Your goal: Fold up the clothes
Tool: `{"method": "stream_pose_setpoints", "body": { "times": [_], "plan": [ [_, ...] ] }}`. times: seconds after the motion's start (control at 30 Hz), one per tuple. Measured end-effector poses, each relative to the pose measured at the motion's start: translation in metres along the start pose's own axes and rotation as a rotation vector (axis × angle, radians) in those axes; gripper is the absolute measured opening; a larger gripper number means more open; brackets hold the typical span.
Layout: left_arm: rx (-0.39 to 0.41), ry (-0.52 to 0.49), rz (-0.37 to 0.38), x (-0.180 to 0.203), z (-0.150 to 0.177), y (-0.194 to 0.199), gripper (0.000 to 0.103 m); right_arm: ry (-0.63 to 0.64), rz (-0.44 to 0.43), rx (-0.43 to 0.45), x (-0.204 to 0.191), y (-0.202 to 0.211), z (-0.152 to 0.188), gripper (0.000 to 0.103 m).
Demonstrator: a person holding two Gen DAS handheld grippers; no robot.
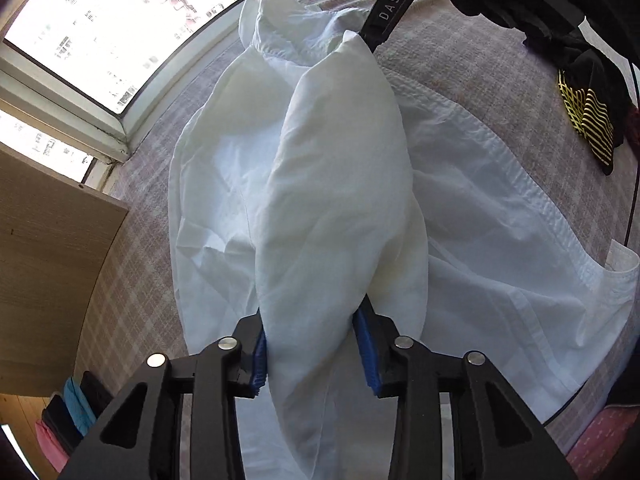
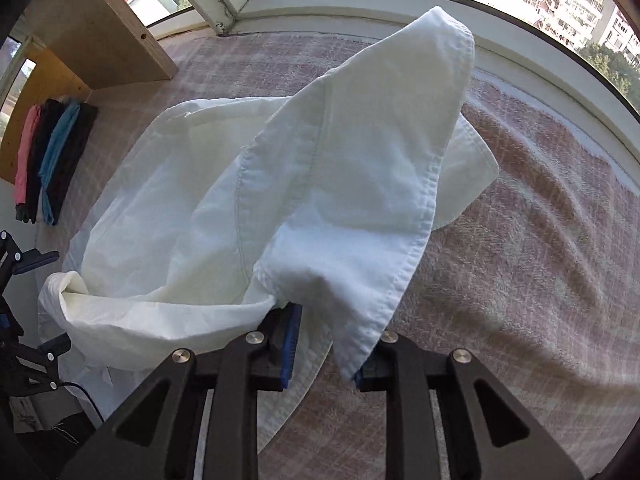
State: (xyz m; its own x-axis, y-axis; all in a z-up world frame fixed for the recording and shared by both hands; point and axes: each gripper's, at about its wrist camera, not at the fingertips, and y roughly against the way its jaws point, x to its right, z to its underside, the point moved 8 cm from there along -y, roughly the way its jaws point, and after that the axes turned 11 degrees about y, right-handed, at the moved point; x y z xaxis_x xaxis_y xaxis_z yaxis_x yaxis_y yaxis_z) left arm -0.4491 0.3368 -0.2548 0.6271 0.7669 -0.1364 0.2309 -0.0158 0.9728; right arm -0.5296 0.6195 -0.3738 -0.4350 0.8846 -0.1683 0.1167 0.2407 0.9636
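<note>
The crumpled white cotton shirt (image 1: 332, 200) lies partly on the pink-and-grey checked blanket (image 2: 520, 220) that covers the bed, and partly hangs lifted above it. The left gripper (image 1: 314, 354) is clenched on a bunched fold of the shirt, the cloth pinched between its blue pads (image 1: 260, 360) and rising away toward the window (image 1: 100, 20). The right gripper (image 2: 324, 350) is clamped on a stitched hem edge, so a long flap stands up tilted toward the window side of the blanket.

Holding two separate points apart looks meant to pull the cloth taut and spread it flat before any crease is made (the shirt is too rumpled on the blanket to fold cleanly as it sits). I judge the task early: no tidy fold shows yet.

At the blanket's edge farthest from the window, a heap of dark garments, one with yellow striping (image 1: 588, 120), probably waits its turn. Beside the blanket, under the plywood board (image 2: 104, 28), a row of folded pink, black and blue clothes (image 2: 52, 160) stands on edge, likely finished pieces.
</note>
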Motion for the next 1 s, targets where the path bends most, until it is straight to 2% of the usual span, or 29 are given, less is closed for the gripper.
{"method": "stream_pose_setpoints", "body": {
  "times": [0.1,0.13,0.17,0.3,0.4,0.47,0.53,0.57,0.67,0.73,0.87,0.9,0.93,0.97,1.0],
  "plan": [
    [0.021,-0.015,-0.005,0.0,0.0,0.006,0.009,0.011,0.009,0.009,-0.002,-0.002,0.001,0.02],
    [0.031,-0.005,-0.01,-0.004,0.0,0.01,0.009,0.029,0.013,0.013,-0.003,0.0,0.002,0.015],
    [0.044,0.017,-0.012,-0.011,-0.001,0.016,0.009,0.046,0.02,0.015,-0.004,0.001,0.003,0.002],
    [0.082,0.105,-0.024,-0.038,0.001,0.035,0.009,0.063,0.002,0.041,-0.008,0.019,0.002,0.001],
    [0.096,0.142,-0.029,-0.052,0.004,0.044,0.009,0.064,0.06,0.082,0.004,0.032,-0.004,0.001],
    [0.095,0.142,-0.032,-0.054,0.003,0.045,0.009,0.056,0.092,0.091,0.015,0.034,-0.008,0.003],
    [0.094,0.138,-0.034,-0.053,0.0,0.045,0.009,0.009,-0.012,0.043,0.018,0.026,-0.006,0.008],
    [0.094,0.137,-0.033,-0.053,-0.001,0.045,0.009,-0.005,-0.019,0.011,0.018,0.019,-0.006,0.011],
    [0.093,0.139,-0.03,-0.054,0.0,0.044,0.009,0.023,0.013,0.007,0.016,0.008,-0.005,0.022],
    [0.09,0.137,-0.033,-0.053,0.001,0.043,0.009,0.011,-0.011,0.014,0.013,0.003,-0.007,0.022],
    [0.092,0.133,-0.035,-0.053,0.001,0.045,0.01,0.051,0.017,0.054,0.006,-0.001,-0.016,0.022],
    [0.093,0.129,-0.037,-0.052,0.001,0.046,0.01,0.053,0.026,0.054,0.006,-0.002,-0.017,0.017],
    [0.095,0.122,-0.04,-0.051,0.002,0.047,0.01,0.047,0.035,0.043,0.007,-0.002,-0.016,0.007],
    [0.097,0.116,-0.043,-0.049,0.002,0.049,0.01,0.048,0.045,0.035,0.008,-0.002,-0.016,0.003],
    [0.099,0.109,-0.045,-0.048,0.003,0.051,0.011,0.059,0.057,0.029,0.008,0.002,-0.014,0.003]
  ]
}}
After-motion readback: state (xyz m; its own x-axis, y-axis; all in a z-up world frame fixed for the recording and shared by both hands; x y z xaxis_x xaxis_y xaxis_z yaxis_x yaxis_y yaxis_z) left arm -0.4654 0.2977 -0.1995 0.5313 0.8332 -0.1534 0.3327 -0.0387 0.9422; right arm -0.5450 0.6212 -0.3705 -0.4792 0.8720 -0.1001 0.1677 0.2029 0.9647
